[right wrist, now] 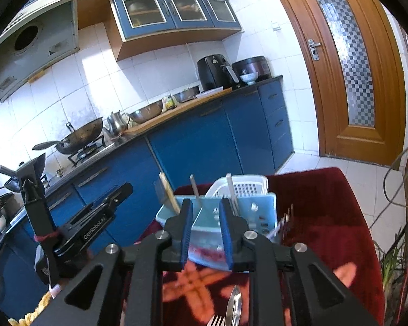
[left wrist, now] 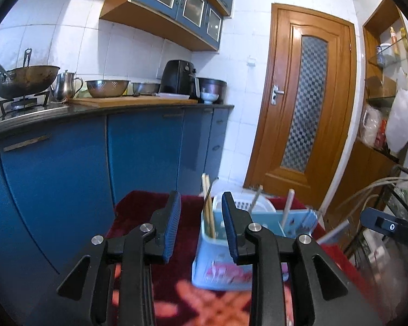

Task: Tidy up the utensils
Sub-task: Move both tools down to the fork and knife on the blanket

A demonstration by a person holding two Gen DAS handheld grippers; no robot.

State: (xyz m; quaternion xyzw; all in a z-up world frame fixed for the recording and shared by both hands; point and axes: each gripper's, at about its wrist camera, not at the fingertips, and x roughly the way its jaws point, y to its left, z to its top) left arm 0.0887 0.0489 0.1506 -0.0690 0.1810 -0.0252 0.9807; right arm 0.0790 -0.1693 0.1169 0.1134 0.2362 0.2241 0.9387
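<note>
Nearest the right wrist camera, at the near edge of the red patterned cloth (right wrist: 326,217), a fork (right wrist: 216,320) and another metal utensil (right wrist: 235,307) lie loose, still unsorted; just above them the right gripper (right wrist: 205,233) stands with its blue pads a narrow gap apart, gripping nothing; the left gripper (left wrist: 201,228) is parted somewhat wider and is likewise empty, nothing touching its pads; both point slightly downward at the light blue utensil holder (left wrist: 217,269), which stands toward the middle of the cloth; wooden chopsticks (left wrist: 208,206) lean in its left compartment, and pale and metal handles (left wrist: 287,206) rise from the compartments to the right; a white perforated basket (right wrist: 244,188) sits just behind the holder, near the far edge of the cloth; beyond, blue cabinets carry a worktop with a wok, kettle and bowls; the step in hand seems to lie between placements, so the next move likely calls for dropping a gripper to the loose fork, widening enough to straddle its handle, then closing.
</note>
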